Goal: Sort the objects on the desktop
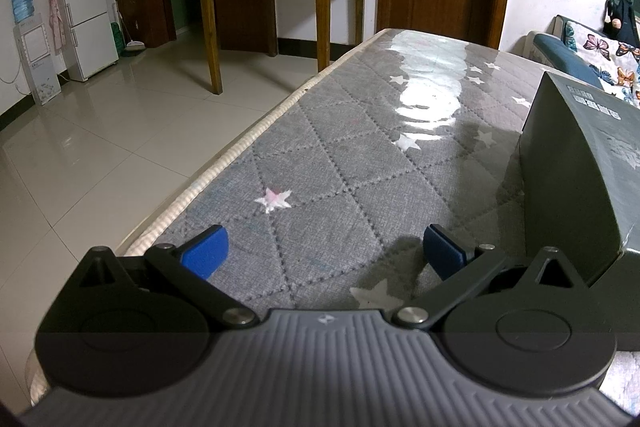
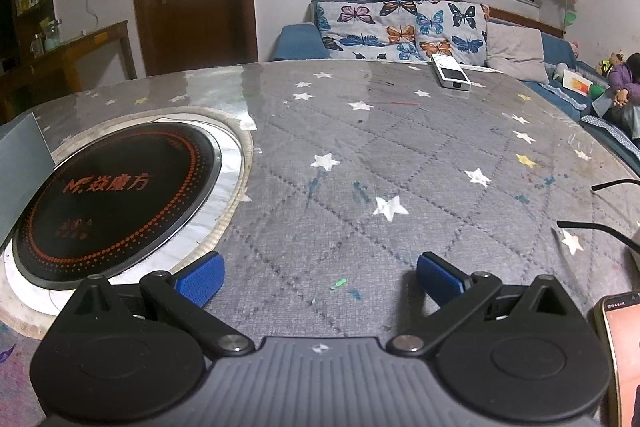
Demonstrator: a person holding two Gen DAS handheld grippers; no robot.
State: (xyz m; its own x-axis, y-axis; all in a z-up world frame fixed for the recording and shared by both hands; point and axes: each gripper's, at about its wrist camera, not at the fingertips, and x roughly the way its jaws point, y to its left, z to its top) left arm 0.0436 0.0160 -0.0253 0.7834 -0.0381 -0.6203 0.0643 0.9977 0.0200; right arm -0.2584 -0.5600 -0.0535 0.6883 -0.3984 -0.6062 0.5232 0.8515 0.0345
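My left gripper is open over the grey quilted star-pattern table cover, with nothing between its blue pads. A dark grey box stands just to its right. My right gripper is open too, low over the same cover, holding nothing. A white boxed device lies at the far edge of the table. A phone with a lit screen lies at the near right. Two thin black glasses arms poke in from the right edge.
A round black induction plate is set into the table at left, with the grey box's corner beside it. A sofa with butterfly cushions lies beyond; a person sits on it at right. Tiled floor drops off left of the table.
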